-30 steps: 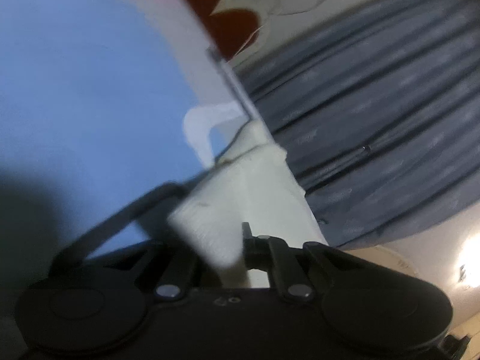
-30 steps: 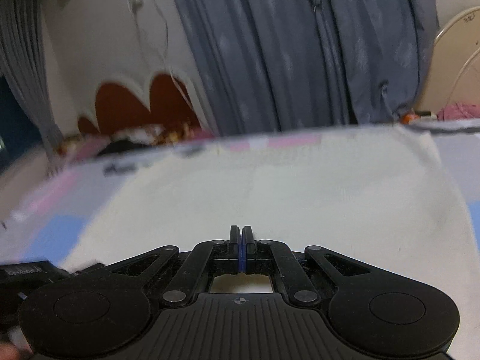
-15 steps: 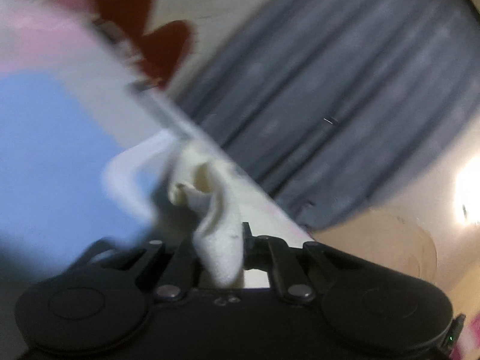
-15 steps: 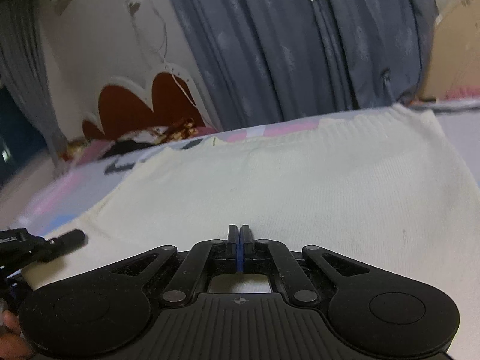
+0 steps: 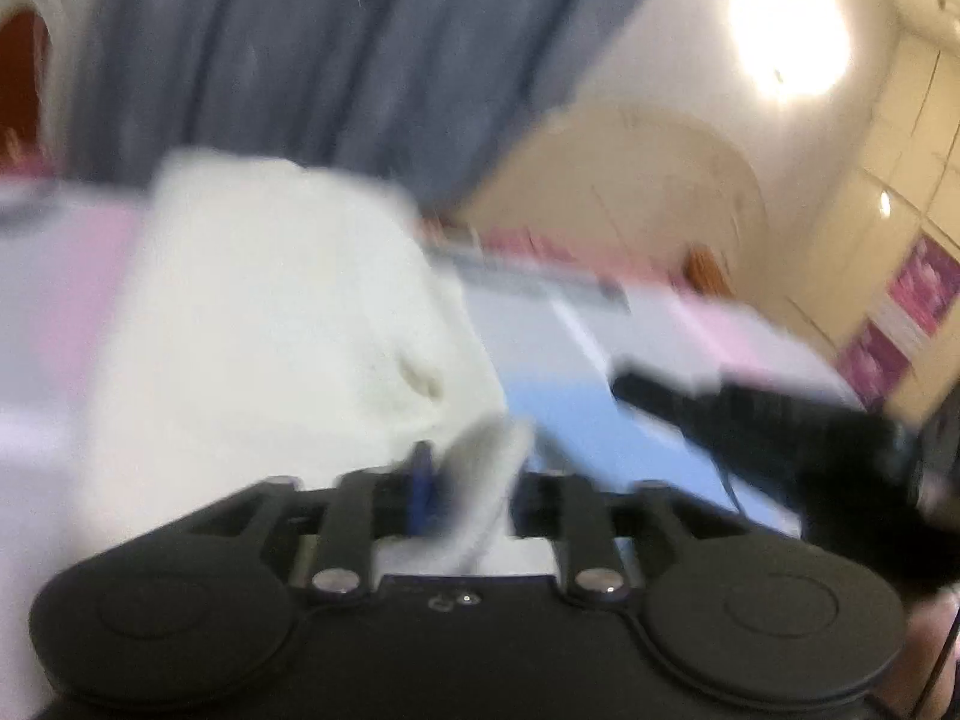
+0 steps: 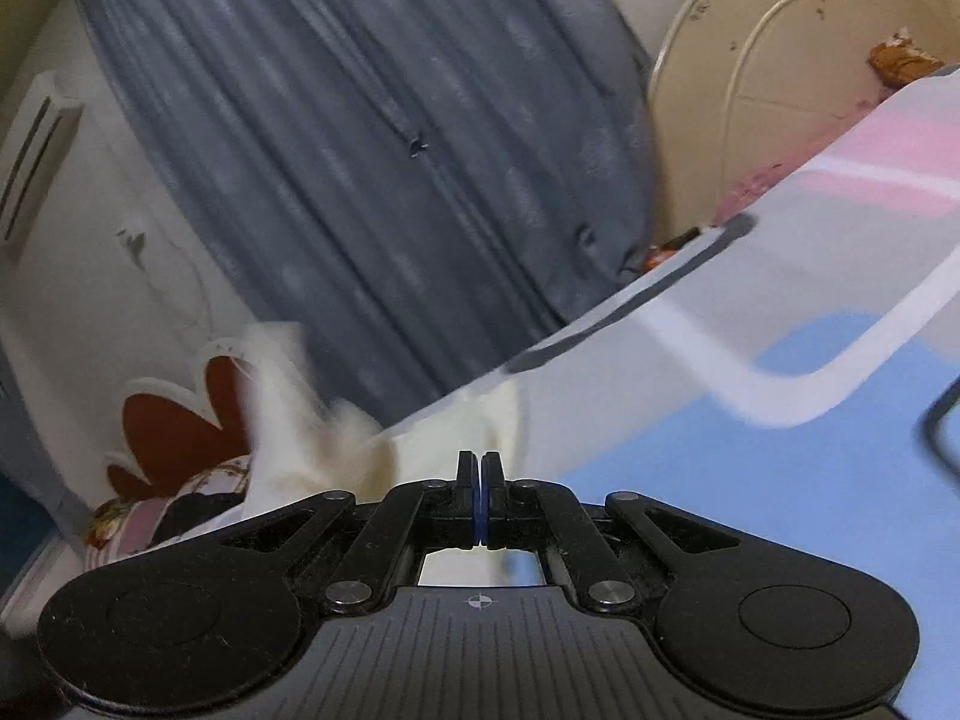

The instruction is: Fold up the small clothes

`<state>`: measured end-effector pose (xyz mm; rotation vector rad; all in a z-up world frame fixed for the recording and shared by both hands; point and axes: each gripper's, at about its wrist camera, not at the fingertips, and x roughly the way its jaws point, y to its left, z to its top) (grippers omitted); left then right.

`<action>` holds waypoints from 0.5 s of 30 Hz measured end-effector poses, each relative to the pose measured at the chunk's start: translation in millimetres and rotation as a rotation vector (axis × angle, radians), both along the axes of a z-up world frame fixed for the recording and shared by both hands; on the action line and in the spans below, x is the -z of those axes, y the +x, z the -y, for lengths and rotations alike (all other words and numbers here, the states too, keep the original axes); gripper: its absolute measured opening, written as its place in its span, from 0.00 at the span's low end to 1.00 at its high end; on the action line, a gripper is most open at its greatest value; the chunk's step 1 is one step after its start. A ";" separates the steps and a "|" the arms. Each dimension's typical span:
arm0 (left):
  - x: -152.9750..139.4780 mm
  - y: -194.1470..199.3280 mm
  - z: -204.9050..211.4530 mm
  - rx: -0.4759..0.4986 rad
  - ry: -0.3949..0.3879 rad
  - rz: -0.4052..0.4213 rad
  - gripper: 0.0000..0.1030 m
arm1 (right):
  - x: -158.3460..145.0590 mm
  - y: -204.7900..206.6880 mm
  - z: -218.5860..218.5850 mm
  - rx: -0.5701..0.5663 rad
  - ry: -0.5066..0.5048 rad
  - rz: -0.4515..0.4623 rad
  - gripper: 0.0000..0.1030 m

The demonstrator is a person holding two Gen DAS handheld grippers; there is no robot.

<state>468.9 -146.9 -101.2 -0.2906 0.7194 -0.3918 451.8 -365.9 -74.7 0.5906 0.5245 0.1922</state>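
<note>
Garment (image 5: 270, 312) fills left view; right gripper (image 6: 480, 480), closed, faces bedsheet (image 6: 720, 420).

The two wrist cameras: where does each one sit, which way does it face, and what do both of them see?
Left wrist view: sits on the left gripper, looking along its opening jaws, a fold of the cream garment between them; the right gripper shows at right.
Right wrist view: sits on the right gripper, jaws shut on nothing visible, facing the curtain over the bedsheet.
Shared: garment, bedsheet, curtain.
</note>
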 end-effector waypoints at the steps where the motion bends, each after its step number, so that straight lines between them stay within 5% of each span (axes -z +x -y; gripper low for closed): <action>1: -1.0 -4.3 0.8 0.020 -0.008 0.013 0.44 | 1.5 0.3 4.5 -0.006 0.002 -0.016 0.00; 2: -6.7 -15.4 -3.3 0.010 -0.005 0.057 0.62 | 1.7 -0.3 8.4 -0.014 0.005 -0.028 0.02; 3: -12.9 -19.9 -11.9 -0.017 -0.005 0.092 0.67 | 2.1 -1.2 9.9 -0.034 0.009 -0.031 0.10; 4: -19.3 -25.2 -24.2 -0.041 -0.020 0.124 0.67 | 1.6 -2.9 8.0 -0.052 0.011 -0.025 0.26; 6: -30.7 -23.8 -63.7 -0.146 -0.065 0.171 0.66 | -2.3 -3.8 2.4 -0.093 0.010 0.003 0.40; 10: -32.8 -5.0 -114.5 -0.305 -0.036 0.138 0.64 | -2.3 6.7 -23.8 -0.190 0.031 0.014 0.40; 15: -8.3 26.0 -124.9 -0.306 0.012 0.014 0.60 | 11.0 35.0 -52.1 -0.273 0.007 -0.050 0.40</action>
